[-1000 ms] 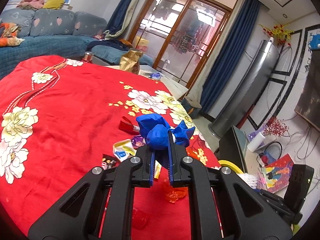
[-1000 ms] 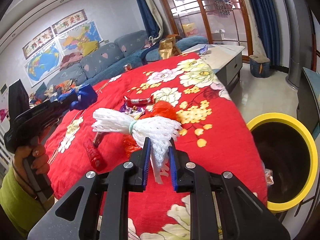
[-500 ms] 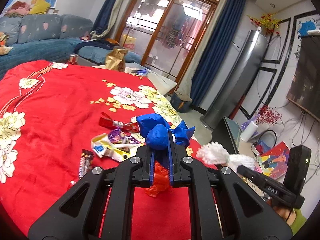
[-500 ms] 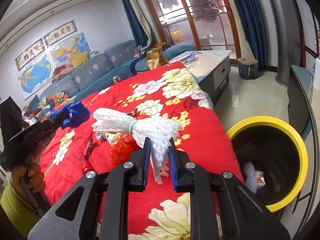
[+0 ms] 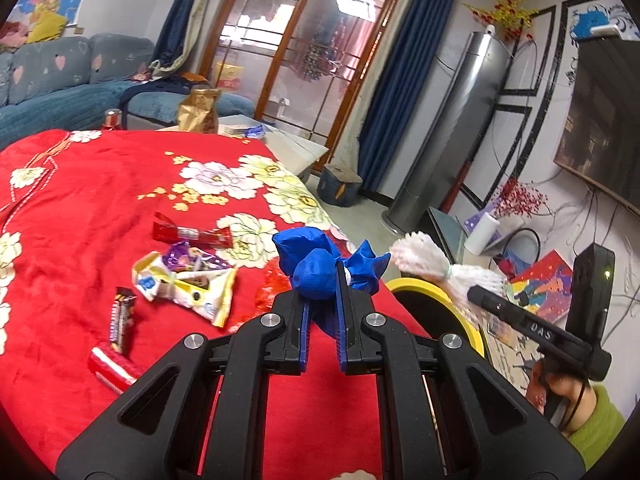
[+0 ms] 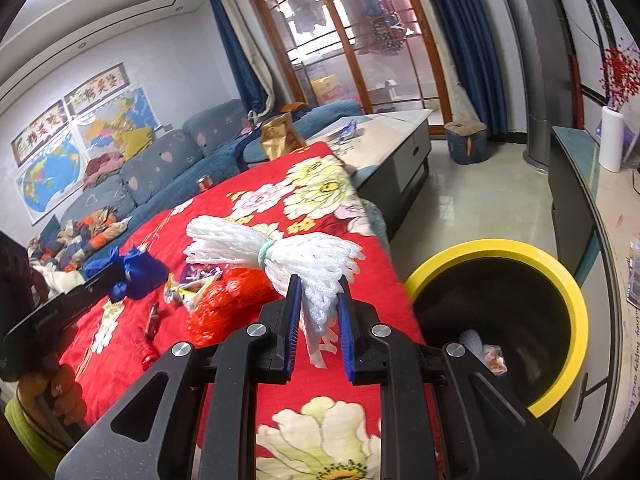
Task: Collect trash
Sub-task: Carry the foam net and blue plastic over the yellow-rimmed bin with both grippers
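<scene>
Both hands loaded: left gripper (image 5: 322,296) pinches a crumpled blue plastic wad (image 5: 320,266), right gripper (image 6: 316,302) clamps a white foam-net bundle (image 6: 276,252). Yellow-rimmed black bin (image 6: 496,248) sits just ahead-right of it, so probably dumping. More wrappers (image 5: 184,280) are left on the red floral blanket (image 5: 80,208).

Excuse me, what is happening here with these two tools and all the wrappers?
A person is collecting trash from a red flowered blanket. The left gripper is shut on a crumpled blue bag; the right gripper is shut on a tied white foam net. Beside the blanket is a yellow-rimmed black bin. Several snack wrappers lie on the blanket.
</scene>
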`<state>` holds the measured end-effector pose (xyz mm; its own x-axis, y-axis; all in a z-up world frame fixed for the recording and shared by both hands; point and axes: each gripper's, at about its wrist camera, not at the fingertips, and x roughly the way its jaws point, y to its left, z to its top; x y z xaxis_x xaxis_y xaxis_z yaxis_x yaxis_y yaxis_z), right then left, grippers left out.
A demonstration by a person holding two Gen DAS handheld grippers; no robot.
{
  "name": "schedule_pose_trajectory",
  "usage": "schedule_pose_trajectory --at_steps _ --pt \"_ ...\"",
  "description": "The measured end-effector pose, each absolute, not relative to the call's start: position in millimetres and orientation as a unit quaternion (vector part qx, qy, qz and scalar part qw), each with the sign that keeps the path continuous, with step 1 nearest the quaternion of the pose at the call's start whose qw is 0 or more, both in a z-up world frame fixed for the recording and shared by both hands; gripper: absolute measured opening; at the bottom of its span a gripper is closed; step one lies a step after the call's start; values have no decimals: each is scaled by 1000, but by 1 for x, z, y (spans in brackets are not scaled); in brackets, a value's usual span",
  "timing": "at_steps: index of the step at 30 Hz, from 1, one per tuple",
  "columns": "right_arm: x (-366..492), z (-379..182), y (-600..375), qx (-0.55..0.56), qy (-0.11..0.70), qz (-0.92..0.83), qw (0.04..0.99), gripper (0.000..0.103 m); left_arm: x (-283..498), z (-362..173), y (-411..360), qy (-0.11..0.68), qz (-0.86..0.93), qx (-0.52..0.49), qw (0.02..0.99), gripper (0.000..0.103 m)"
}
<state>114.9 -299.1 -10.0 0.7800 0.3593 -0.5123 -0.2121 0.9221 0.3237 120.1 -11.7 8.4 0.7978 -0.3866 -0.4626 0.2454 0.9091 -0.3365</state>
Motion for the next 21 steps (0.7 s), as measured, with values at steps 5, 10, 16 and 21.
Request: schedule_pose_trajectory --at_steps 5,10,16,21 --pt "118 -11 -315 135 291 135 938 17 121 7 -30 275 -183 -117 936 6" --pt "119 -14 -330 145 288 115 940 17 120 2 -44 282 -196 -105 934 6" --pt "122 -20 -347 157 287 94 940 17 119 -2 -63 288 -211 -89 930 6" --pt "122 -25 -359 164 288 75 941 17 120 -5 -78 294 -222 -77 926 6"
